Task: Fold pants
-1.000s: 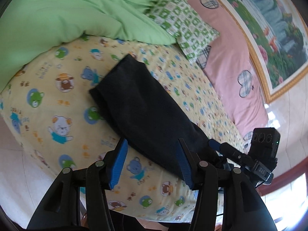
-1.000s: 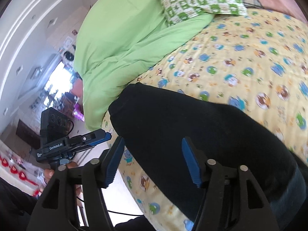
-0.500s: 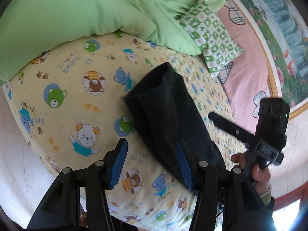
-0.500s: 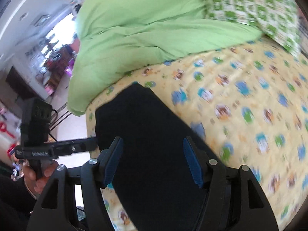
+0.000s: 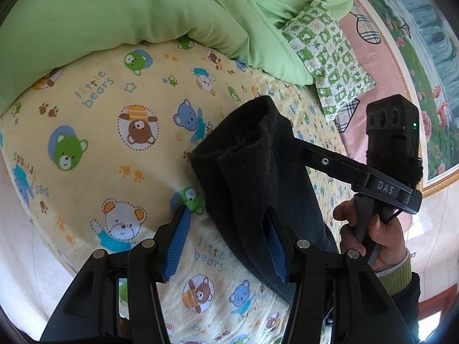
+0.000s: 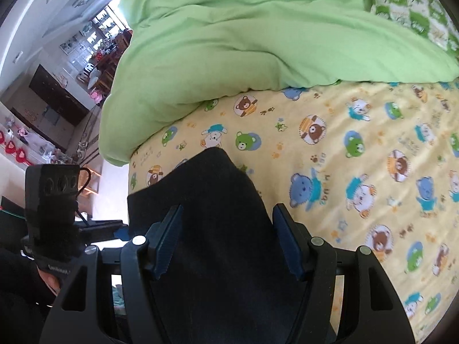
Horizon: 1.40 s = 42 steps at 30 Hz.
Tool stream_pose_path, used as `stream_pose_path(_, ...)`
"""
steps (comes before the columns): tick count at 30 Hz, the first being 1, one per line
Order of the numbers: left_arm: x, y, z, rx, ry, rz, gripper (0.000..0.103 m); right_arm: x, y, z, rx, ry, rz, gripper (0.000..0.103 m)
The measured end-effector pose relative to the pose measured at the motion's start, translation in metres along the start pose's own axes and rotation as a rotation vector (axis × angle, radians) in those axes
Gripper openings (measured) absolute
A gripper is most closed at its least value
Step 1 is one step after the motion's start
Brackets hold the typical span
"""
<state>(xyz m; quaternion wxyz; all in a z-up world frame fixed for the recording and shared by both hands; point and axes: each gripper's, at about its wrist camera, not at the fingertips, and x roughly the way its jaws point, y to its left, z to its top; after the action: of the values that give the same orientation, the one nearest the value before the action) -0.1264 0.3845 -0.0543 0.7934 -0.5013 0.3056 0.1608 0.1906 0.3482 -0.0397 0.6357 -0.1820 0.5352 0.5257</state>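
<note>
Dark pants [image 5: 258, 177] folded into a long strip on the bear-print sheet [image 5: 114, 132], near end cut off below both views and far end raised, leg openings showing in the left wrist view. Left gripper [image 5: 226, 243] spread wide, one blue pad over bare sheet and the other against the cloth edge; right gripper [image 6: 226, 238] likewise parted, straddling the pants [image 6: 212, 200], grip on fabric impossible to confirm. Green duvet [image 5: 129, 8] bounding the far side, bed edge close on the left, bare sheet [image 6: 358, 157] to the right.
</note>
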Motion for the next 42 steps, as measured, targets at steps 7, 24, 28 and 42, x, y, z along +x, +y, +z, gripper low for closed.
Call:
stream_pose_path(7,0.006,-0.005,0.004,0.024,-0.043,0.023,0.041,0.014,-0.013,0.004,0.044,0.032,0.045,0.048)
stream_pose_path(24,-0.034,-0.103,-0.006,0.239,-0.091,-0.137,0.02,-0.1,-0.014,-0.046,0.076,-0.235,0.136,0.026)
stream_pose_path(28,-0.041,-0.144,-0.023,0.325,-0.076,-0.197,0.02,-0.139,-0.012,-0.07,0.085,-0.316,0.124,0.026)
stream_pose_path(42,-0.027,-0.259,-0.109,0.572,0.052,-0.295,0.02,-0.24,-0.022,-0.195,0.195,-0.573,0.049,0.024)
